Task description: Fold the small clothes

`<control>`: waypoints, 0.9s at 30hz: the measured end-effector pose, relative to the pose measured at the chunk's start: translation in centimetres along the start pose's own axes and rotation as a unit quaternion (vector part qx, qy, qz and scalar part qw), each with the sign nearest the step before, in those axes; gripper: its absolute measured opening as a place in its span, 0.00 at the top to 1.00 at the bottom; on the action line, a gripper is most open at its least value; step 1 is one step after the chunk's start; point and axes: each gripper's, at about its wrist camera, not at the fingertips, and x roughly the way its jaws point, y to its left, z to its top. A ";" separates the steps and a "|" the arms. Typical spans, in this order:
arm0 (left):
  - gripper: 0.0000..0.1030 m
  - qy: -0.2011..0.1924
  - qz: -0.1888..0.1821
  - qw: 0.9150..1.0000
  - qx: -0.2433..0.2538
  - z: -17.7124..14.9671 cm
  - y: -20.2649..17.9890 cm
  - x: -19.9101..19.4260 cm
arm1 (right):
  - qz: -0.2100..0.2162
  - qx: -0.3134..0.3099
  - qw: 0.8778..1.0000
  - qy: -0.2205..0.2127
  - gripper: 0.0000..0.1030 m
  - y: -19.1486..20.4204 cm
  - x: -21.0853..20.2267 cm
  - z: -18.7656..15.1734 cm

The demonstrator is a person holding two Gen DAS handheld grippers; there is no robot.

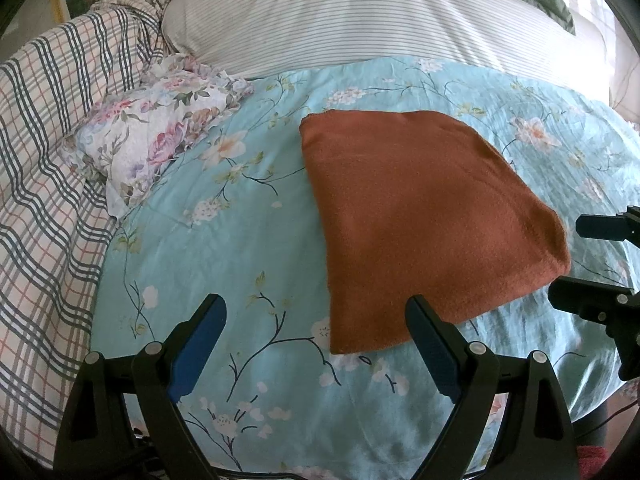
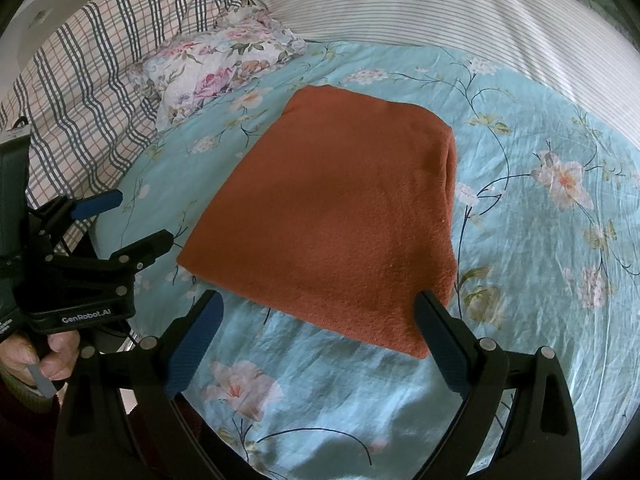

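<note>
Cloth: rust-brown cloth [image 1: 420,216] lies folded into a flat four-sided pad on the bed, on the blue floral cover [image 1: 224,264]
Cloth edges: thick doubled fold along its right side in the right wrist view; the other edges lie thin and flat; corners are square
Left gripper [image 1: 316,340]: fingers wide apart and holding nothing; its right finger overlaps the near corner of the cloth in the left wrist view, touching or not I cannot tell
Right gripper [image 2: 320,340]: fingers wide apart and holding nothing, at the near edge of the cloth
Open room: bare cover all around the cloth, widest to its right and near side
Floral bundle [image 1: 156,136]: crumpled at the far left, apart from the cloth
Plaid sheet [image 1: 52,168]: heaped along the left
Striped pillow [image 1: 360,12]: across the far side
</note>
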 end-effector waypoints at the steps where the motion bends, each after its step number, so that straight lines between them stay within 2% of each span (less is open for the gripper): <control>1: 0.11 0.000 0.000 1.000 0.000 0.0 0.0 0.0 | 0.000 0.000 1.000 0.000 0.07 0.0 0.0 0.0; 27: 0.11 -0.005 -0.002 1.000 0.000 0.1 -0.4 -0.5 | 0.002 0.000 1.000 -0.003 0.07 0.0 -0.2 0.0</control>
